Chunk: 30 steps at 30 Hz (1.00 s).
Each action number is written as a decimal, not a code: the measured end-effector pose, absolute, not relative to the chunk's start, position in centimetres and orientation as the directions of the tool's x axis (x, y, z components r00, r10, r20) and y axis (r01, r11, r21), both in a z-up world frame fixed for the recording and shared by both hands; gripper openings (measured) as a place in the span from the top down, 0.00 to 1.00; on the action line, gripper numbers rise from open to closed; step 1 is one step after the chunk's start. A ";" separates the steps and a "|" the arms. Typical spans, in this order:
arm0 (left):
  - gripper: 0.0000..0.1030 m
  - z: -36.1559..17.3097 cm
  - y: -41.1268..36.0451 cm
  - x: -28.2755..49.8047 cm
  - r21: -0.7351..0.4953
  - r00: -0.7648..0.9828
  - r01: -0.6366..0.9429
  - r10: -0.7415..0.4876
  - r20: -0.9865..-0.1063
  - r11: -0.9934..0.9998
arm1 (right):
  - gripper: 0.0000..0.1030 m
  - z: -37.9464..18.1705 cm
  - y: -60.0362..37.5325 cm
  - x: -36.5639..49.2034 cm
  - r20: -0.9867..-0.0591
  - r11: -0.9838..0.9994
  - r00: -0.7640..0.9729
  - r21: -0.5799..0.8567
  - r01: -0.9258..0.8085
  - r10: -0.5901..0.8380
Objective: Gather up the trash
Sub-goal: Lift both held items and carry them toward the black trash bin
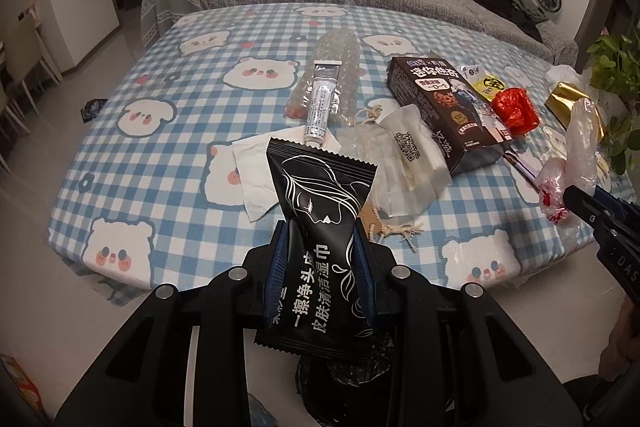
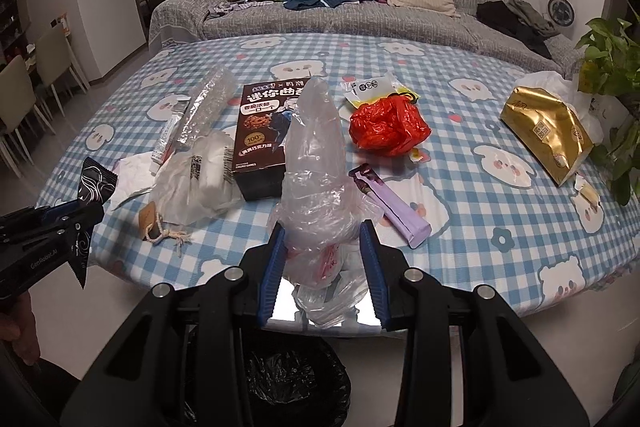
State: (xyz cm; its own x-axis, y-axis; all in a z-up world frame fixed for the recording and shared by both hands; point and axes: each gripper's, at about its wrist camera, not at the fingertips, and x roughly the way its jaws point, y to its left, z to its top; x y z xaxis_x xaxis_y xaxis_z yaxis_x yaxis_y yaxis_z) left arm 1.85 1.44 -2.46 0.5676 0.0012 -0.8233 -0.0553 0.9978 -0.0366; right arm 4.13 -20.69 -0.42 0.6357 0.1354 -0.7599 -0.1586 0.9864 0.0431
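My left gripper (image 1: 322, 231) is shut on a black wet-wipe packet (image 1: 316, 203) with white line art, held upright above the table's near edge. My right gripper (image 2: 326, 231) is shut on a crumpled clear plastic bag (image 2: 316, 155), also lifted off the table. Each gripper shows in the other's view: the right gripper (image 1: 576, 203) with its bag at the far right, the left gripper (image 2: 90, 213) with its packet at the far left. Below both, a bin lined with a black bag (image 2: 296, 383) stands on the floor.
On the blue checked tablecloth (image 2: 480, 227) lie a dark cookie box (image 2: 268, 135), a red plastic bag (image 2: 386, 127), a gold tissue pack (image 2: 548, 131), a purple wrapper (image 2: 394, 203), a white tube (image 1: 324, 103), bubble wrap (image 1: 332, 67) and a clear pouch (image 2: 196, 175). A sofa stands behind; a plant at right.
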 end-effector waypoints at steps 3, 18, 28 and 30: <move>0.71 -1.7 1.2 0.8 -0.042 0.572 -0.053 -0.004 -0.820 0.998 | 0.65 -0.1 -20.7 2.9 -0.763 0.987 0.631 0.054 -0.154 0.140; 0.71 1.9 0.1 -4.1 -0.053 0.606 -0.043 -0.016 -0.796 0.998 | 0.65 2.7 -21.6 -2.8 -0.756 0.989 0.642 0.061 -0.131 0.132; 0.71 4.3 -0.4 -6.2 -0.073 0.624 -0.035 -0.036 -0.780 0.997 | 0.65 5.1 -21.1 -4.9 -0.738 0.988 0.660 0.056 -0.145 0.138; 0.71 4.8 -0.4 -6.7 -0.077 0.631 -0.030 -0.041 -0.775 0.997 | 0.65 5.3 -21.0 -5.3 -0.737 0.988 0.663 0.054 -0.142 0.135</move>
